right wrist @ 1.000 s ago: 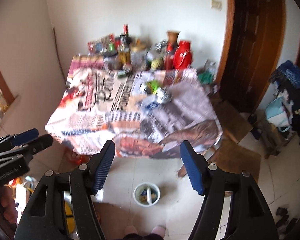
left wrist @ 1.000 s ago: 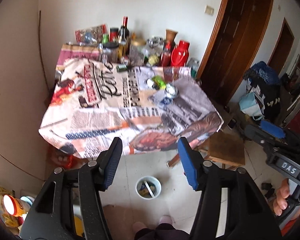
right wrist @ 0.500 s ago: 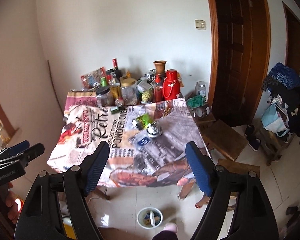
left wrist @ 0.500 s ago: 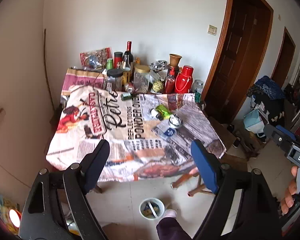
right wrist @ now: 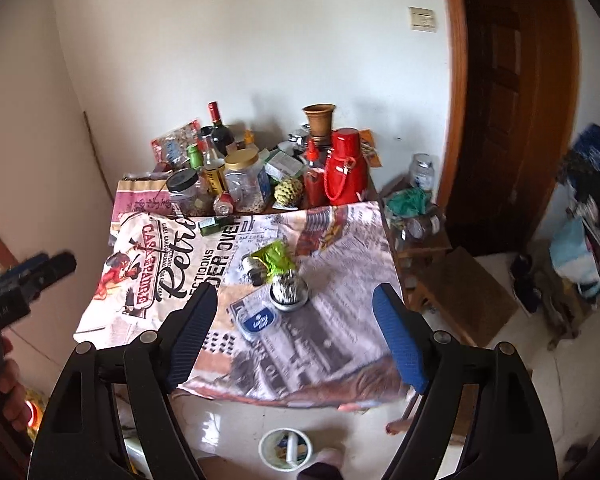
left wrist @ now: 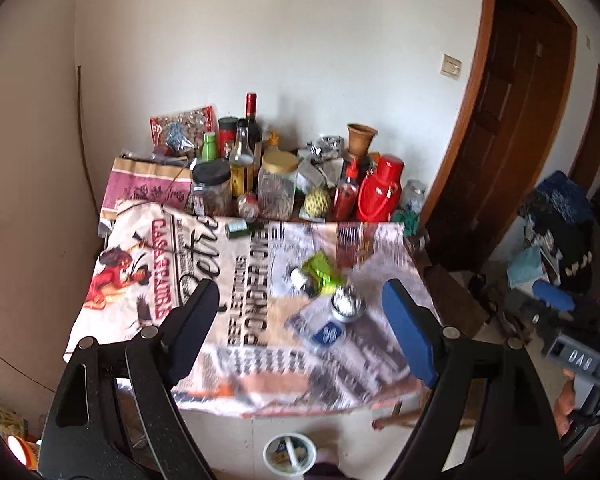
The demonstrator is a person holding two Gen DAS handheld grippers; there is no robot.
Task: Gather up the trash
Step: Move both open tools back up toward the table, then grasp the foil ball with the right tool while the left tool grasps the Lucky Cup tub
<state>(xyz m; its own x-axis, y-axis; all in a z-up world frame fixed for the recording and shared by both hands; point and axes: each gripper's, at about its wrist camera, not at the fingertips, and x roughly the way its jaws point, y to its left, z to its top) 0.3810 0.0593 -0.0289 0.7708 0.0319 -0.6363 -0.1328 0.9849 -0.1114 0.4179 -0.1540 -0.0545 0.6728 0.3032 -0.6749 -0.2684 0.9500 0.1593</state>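
Hovering short of the table, the left gripper (left wrist: 300,328) and the right gripper (right wrist: 294,330) both gape wide with nothing between their jaws. Ahead, on the printed tablecloth (right wrist: 160,264), the trash lies bunched together: a green wrapper (right wrist: 274,258), a crumpled foil cup (right wrist: 289,294) and what looks like a flat clear packet with a blue label (right wrist: 260,320). Jars, bottles and a red thermos (right wrist: 345,166) crowd the far edge against the white wall. A small white bin (right wrist: 286,449) stands on the floor below.
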